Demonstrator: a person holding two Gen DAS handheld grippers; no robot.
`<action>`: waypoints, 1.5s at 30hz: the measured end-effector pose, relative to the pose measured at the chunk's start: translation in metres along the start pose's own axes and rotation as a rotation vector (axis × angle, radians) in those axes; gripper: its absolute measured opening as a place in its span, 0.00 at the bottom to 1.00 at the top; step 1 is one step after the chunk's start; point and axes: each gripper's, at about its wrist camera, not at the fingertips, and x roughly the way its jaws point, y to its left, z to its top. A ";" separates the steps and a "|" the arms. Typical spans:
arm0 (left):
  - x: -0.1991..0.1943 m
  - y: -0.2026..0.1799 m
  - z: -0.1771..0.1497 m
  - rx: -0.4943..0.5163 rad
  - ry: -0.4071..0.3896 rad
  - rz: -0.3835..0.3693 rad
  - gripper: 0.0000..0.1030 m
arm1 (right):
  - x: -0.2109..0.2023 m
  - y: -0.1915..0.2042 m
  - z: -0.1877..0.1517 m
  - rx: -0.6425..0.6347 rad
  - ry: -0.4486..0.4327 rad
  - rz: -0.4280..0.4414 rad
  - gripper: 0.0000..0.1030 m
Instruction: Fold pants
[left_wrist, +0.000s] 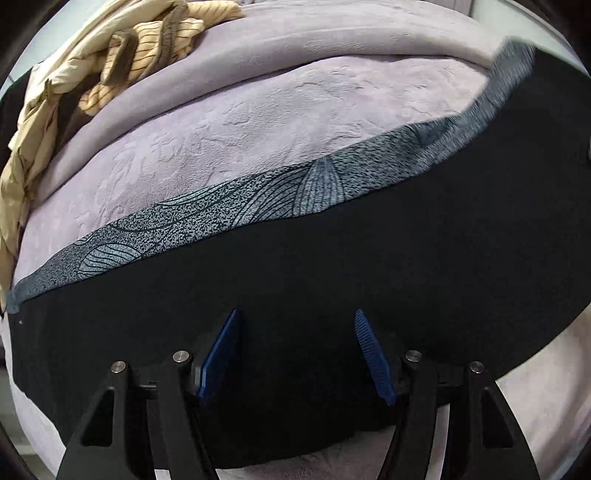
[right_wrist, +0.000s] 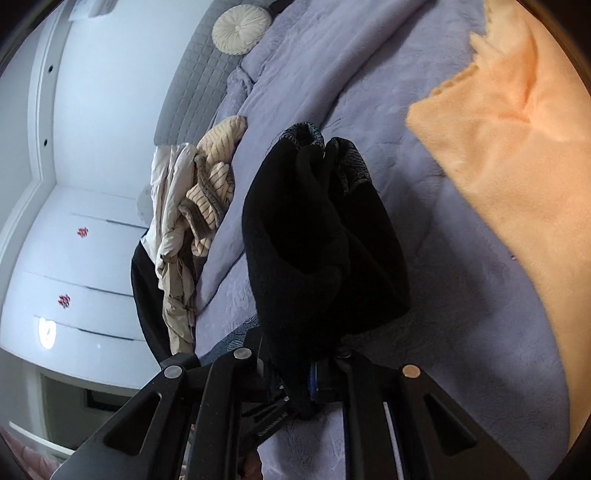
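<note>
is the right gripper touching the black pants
Touching. The right wrist view shows the black pants bunched and pinched between the right gripper fingers, fabric rising from the closed jaws.

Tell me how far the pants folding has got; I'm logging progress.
Early on. Done: the black pants lie spread across the lilac bed cover, patterned band along one edge. In hand: the right gripper has its jaws shut on a bunched end; the left gripper is open above the cloth. Left: no finished fold shows yet.

Black soft-knit pants with grey leaf-patterned band: one part spread flat across lilac bedding, another part bunched, hanging.
</note>
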 end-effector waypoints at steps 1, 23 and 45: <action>-0.015 -0.009 -0.010 -0.019 0.007 -0.034 0.64 | -0.001 0.013 -0.002 -0.030 -0.003 0.002 0.13; -0.083 0.283 -0.163 -0.425 0.105 0.056 0.64 | 0.253 0.235 -0.265 -1.050 0.301 -0.696 0.38; -0.021 0.206 -0.044 -0.214 0.140 -0.250 0.54 | 0.174 0.070 -0.170 0.333 0.259 -0.081 0.03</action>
